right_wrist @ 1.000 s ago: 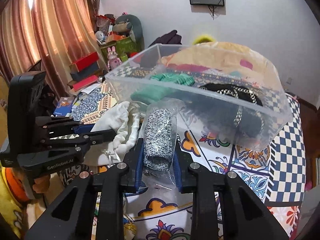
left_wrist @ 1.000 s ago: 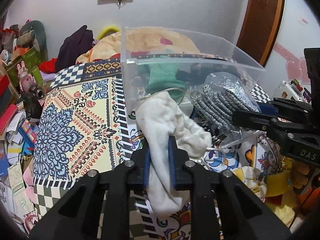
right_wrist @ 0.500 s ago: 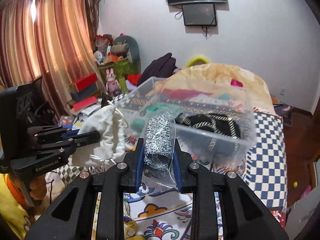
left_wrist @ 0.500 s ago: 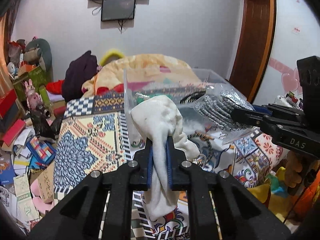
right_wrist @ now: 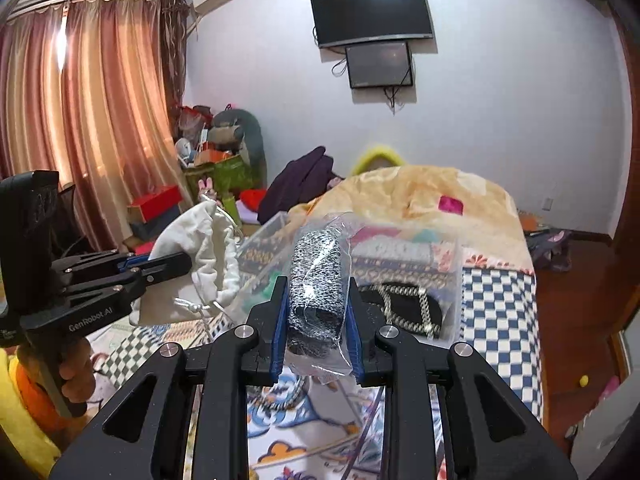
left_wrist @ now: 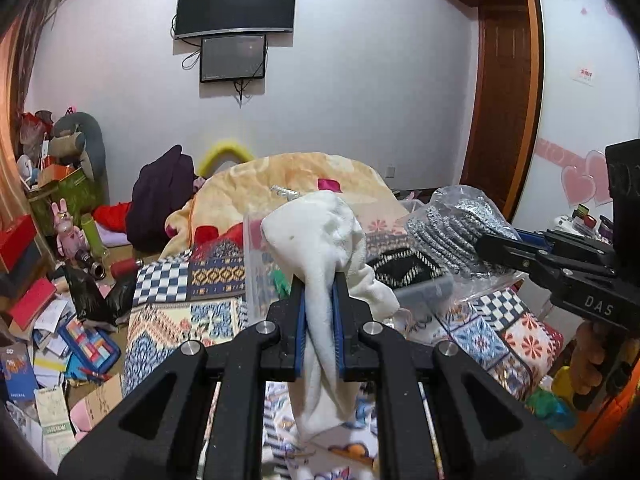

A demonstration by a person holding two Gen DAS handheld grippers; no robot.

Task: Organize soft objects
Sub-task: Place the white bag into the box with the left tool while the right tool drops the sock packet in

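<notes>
Item: left fingers [left_wrist: 319, 308] are pinching pouch [left_wrist: 316, 240]; right fingers [right_wrist: 316, 320] are clamping bagged cloth [right_wrist: 317, 276], bin [right_wrist: 448, 280] at 12 o'clock. Risk: I'm judging slick plastic is liable to slip.

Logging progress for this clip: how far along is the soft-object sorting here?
Done: the clear plastic bin already holds a black chain-trimmed item and something green.
In hand: the left gripper is shut on a white drawstring pouch; the right gripper is shut on a bagged grey knit item. Both are held above the bed, short of the bin.
Left: dropping both in.
</notes>
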